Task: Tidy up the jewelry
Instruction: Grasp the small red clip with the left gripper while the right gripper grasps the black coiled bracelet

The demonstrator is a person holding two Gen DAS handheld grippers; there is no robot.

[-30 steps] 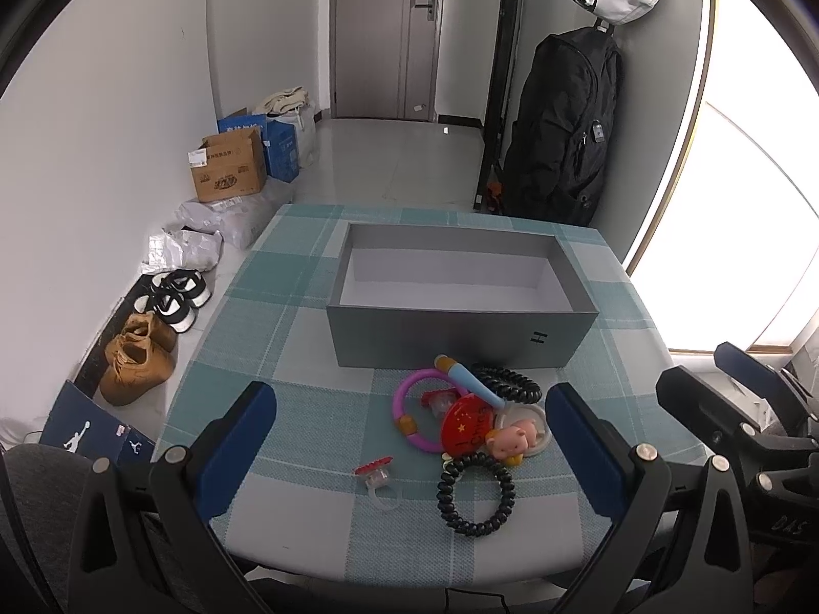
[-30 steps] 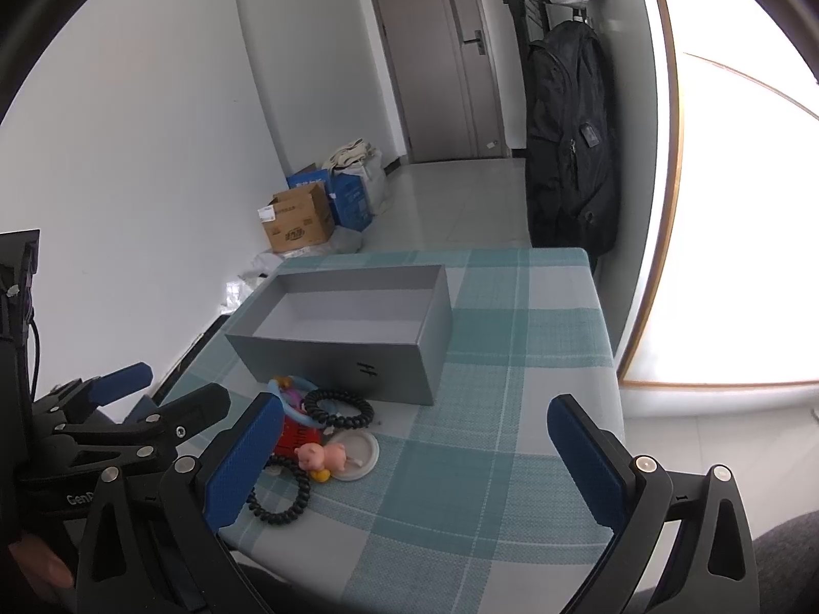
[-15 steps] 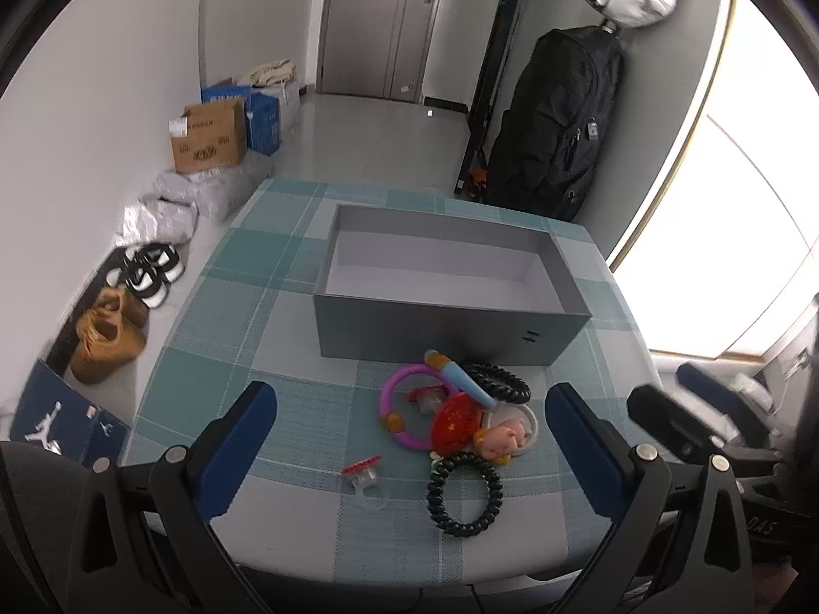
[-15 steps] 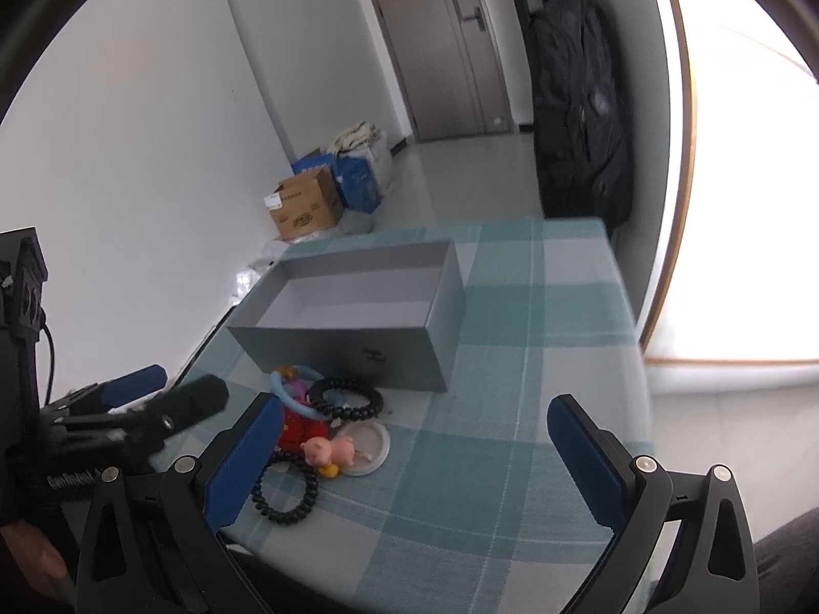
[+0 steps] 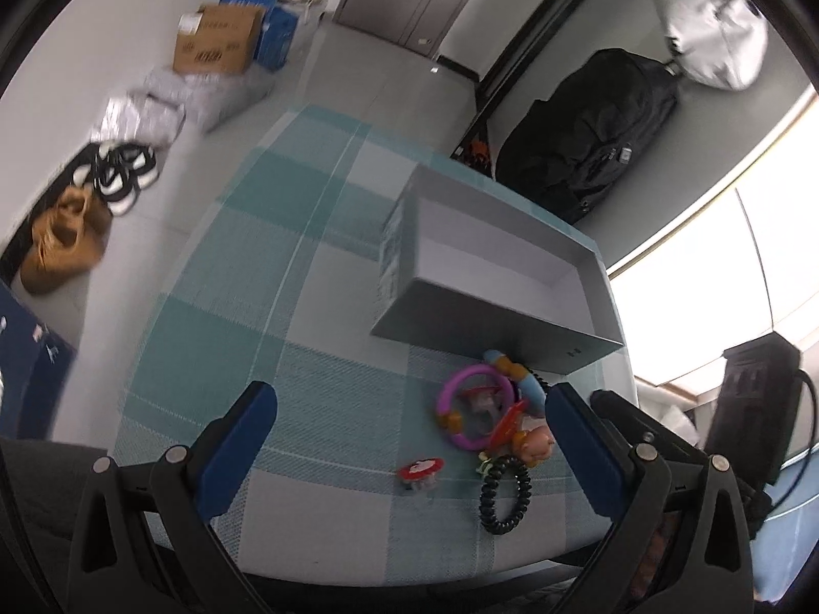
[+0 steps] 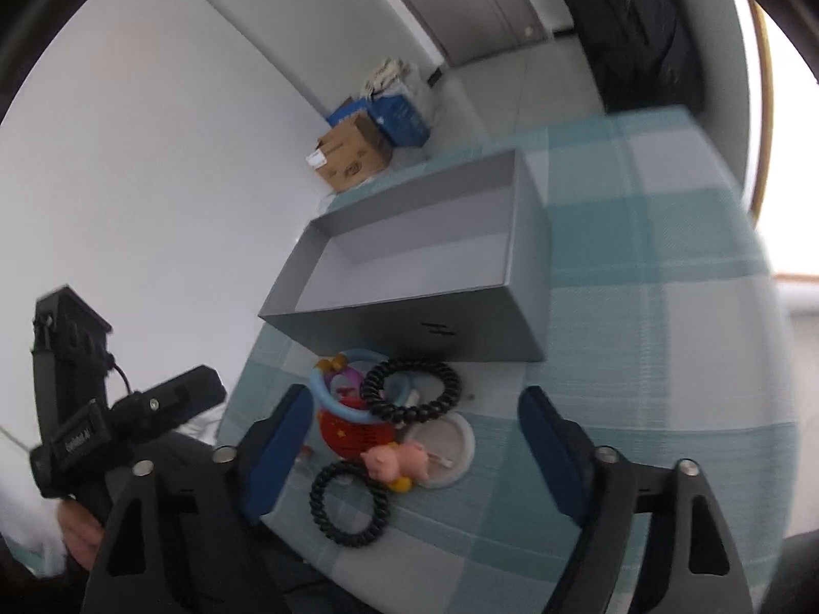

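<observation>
An open grey box [image 5: 517, 261] stands on the checked tablecloth, with a small pile of jewelry in front of it. The pile holds a purple ring [image 5: 476, 409], a red ring [image 5: 421, 470], a pink pig charm [image 6: 394, 463], a white disc [image 6: 453, 442] and two black coil bands [image 6: 409, 391] [image 6: 350, 501]. My left gripper [image 5: 409, 447] hangs open above the table, left of the pile, holding nothing. My right gripper [image 6: 414, 447] is over the pile with its jaws closing. The pig and disc show between its pads, and the pads touch nothing.
The table edge [image 5: 358, 570] runs just under both grippers. The left tool's black frame [image 6: 87, 424] and a hand [image 6: 77, 527] are at the left of the right wrist view. Shoes [image 5: 66, 240], cardboard boxes [image 5: 215, 43] and a black backpack [image 5: 588, 133] stand on the floor beyond.
Both grippers have tipped downward, rolled and come closer to the jewelry pile. The right gripper's jaws have narrowed. The box and the pile have not moved.
</observation>
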